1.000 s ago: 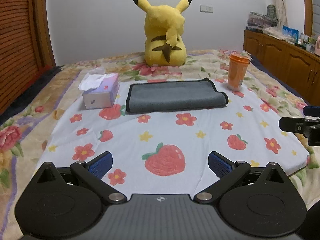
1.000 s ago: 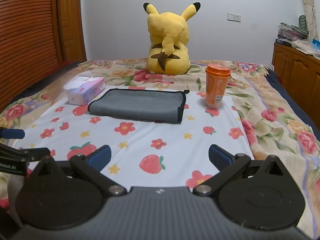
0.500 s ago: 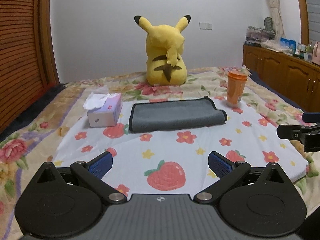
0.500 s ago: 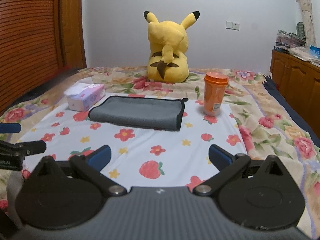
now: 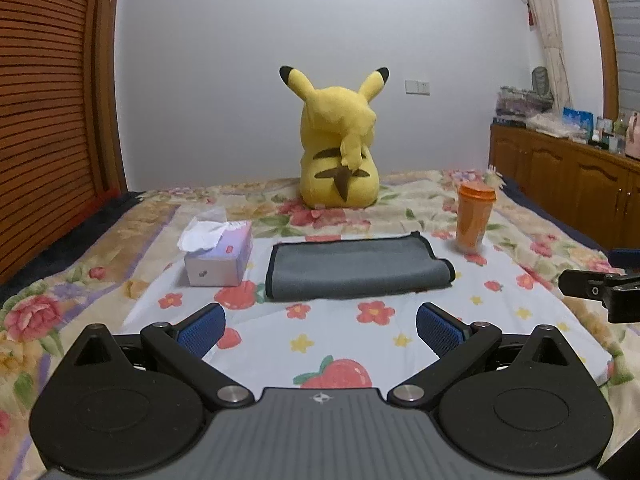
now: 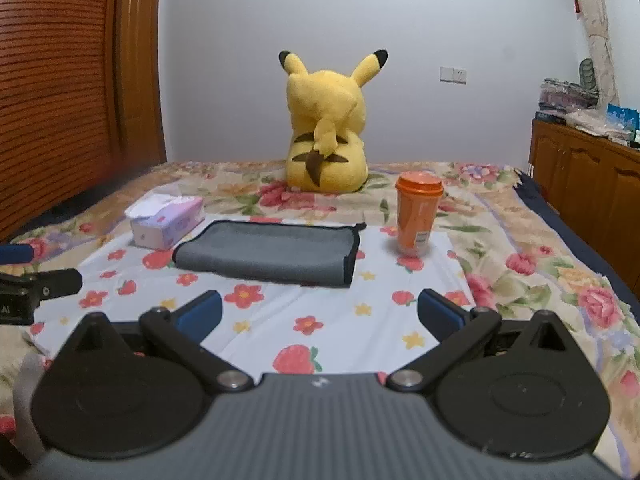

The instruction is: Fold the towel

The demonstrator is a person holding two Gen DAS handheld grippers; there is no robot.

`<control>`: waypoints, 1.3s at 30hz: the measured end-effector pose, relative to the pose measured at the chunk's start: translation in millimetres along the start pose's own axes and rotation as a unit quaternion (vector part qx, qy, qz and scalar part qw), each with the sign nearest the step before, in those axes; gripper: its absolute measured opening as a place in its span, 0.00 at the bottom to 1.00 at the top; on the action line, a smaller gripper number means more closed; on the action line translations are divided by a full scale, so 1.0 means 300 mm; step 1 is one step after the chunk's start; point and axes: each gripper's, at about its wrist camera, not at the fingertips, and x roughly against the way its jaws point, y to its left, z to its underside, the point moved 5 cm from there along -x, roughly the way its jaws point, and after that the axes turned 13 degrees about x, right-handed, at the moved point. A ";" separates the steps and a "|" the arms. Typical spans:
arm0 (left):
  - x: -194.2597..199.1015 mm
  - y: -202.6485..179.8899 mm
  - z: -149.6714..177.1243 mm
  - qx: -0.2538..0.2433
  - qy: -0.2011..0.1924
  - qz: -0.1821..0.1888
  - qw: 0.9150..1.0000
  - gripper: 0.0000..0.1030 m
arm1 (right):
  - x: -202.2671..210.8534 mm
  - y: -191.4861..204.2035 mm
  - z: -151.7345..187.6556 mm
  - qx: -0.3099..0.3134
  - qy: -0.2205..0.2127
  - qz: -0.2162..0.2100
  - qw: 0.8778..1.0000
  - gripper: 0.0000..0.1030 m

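a: what does the towel look like?

b: grey, with a thin dark binding along its edges. it's already folded over into a flat, layered rectangle, and in the right wrist view the stacked layers show as a dark edge at its right end.

a: which way does it run?

b: its long axis goes left to right across the bed, parallel to the near edge of the white flower-and-strawberry cloth it lies on. the short ends face the tissue box on its left and the orange cup on its right.

a: how close are those?

b: the box sits just beside the left end, not touching. the cup stands upright near the far right corner, apart from the towel. a yellow plush sits behind, back turned, on the floral bedspread.

a: and the grippers?

b: the left gripper hovers above the near part of the cloth, fingers spread wide, nothing between them. the right gripper is likewise spread wide and empty, well short of the towel. each one shows at the edge of the other's view.
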 end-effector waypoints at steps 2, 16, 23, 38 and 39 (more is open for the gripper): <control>0.004 0.002 -0.006 0.001 -0.006 0.000 1.000 1.00 | 0.003 -0.004 -0.002 -0.002 -0.004 0.002 1.000 1.00; 0.022 0.007 -0.028 0.002 -0.029 0.002 1.000 1.00 | 0.034 -0.031 -0.013 -0.018 -0.036 0.023 0.999 1.00; 0.037 0.004 -0.038 -0.001 -0.046 0.003 0.999 1.00 | 0.048 -0.036 -0.017 -0.020 -0.049 0.030 0.998 1.00; 0.036 0.008 -0.035 -0.003 -0.048 0.001 0.999 1.00 | 0.059 -0.038 -0.022 -0.018 -0.058 0.038 0.997 1.00; 0.036 0.008 -0.035 -0.004 -0.049 0.001 0.999 1.00 | 0.059 -0.038 -0.022 -0.018 -0.058 0.038 0.997 1.00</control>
